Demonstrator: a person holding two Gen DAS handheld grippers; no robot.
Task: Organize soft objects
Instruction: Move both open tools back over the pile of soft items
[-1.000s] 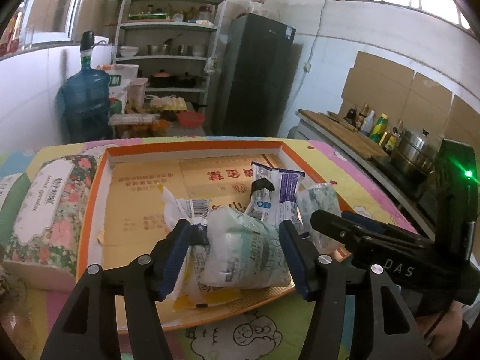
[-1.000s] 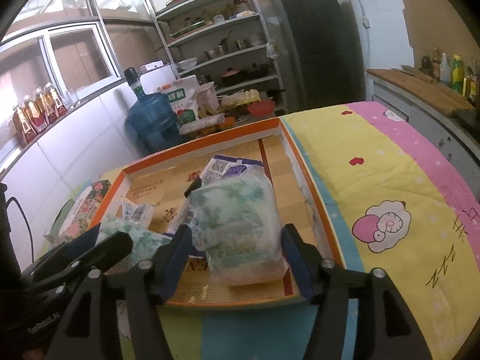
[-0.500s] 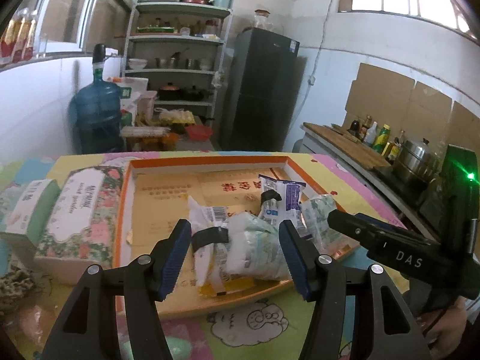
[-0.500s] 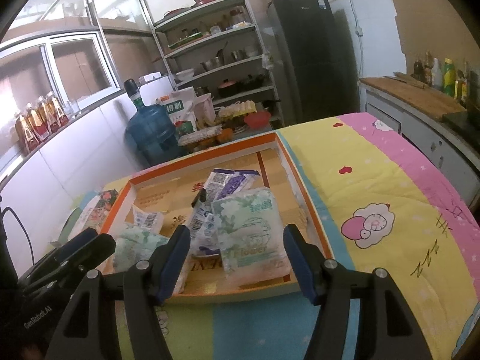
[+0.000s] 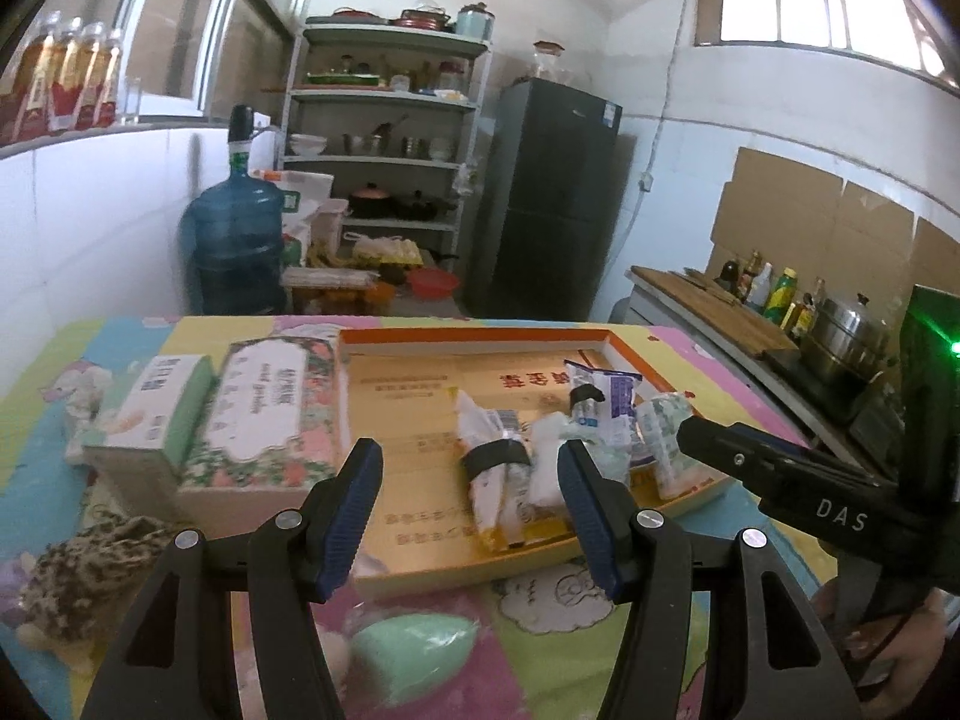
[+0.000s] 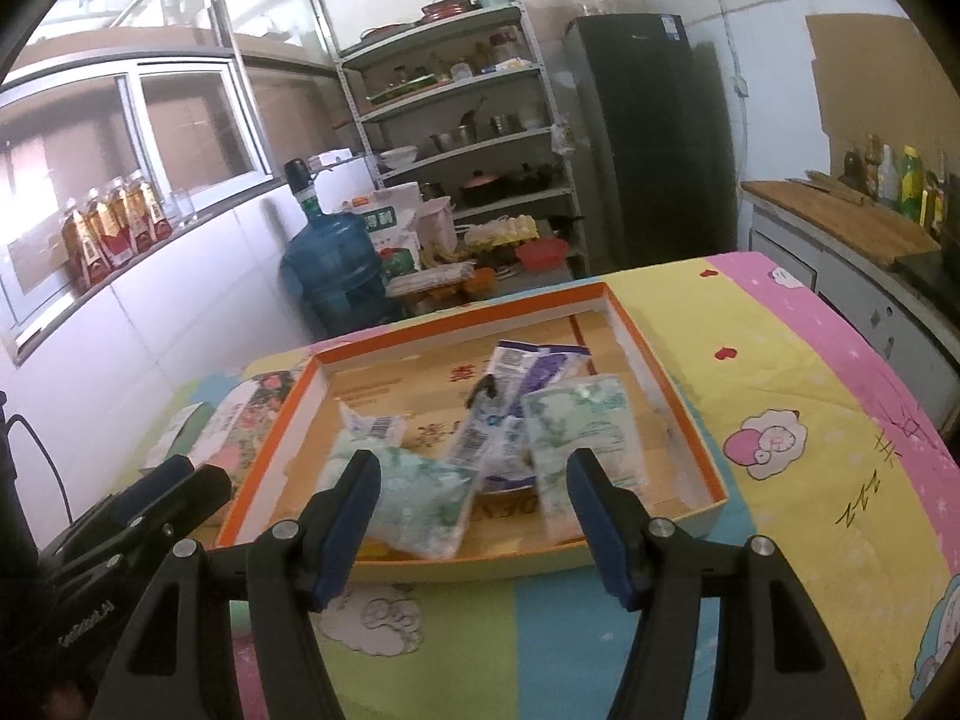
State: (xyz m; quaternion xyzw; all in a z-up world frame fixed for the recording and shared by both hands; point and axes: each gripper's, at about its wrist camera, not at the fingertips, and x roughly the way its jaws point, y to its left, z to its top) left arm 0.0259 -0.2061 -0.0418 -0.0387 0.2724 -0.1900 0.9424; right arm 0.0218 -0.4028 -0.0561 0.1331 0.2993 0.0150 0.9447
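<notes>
Beside orange tray (image 5: 468, 337), tissue boxes (image 5: 264, 414), green sponge (image 5: 414, 648)

The left half of the orange tray (image 5: 474, 337) was wide open, easy way in. Soft packets (image 5: 555, 450) crowded its right half. Two tissue boxes (image 5: 252, 420) blocked the tray's left side, and a green sponge (image 5: 414, 648) sat just in front.
</notes>
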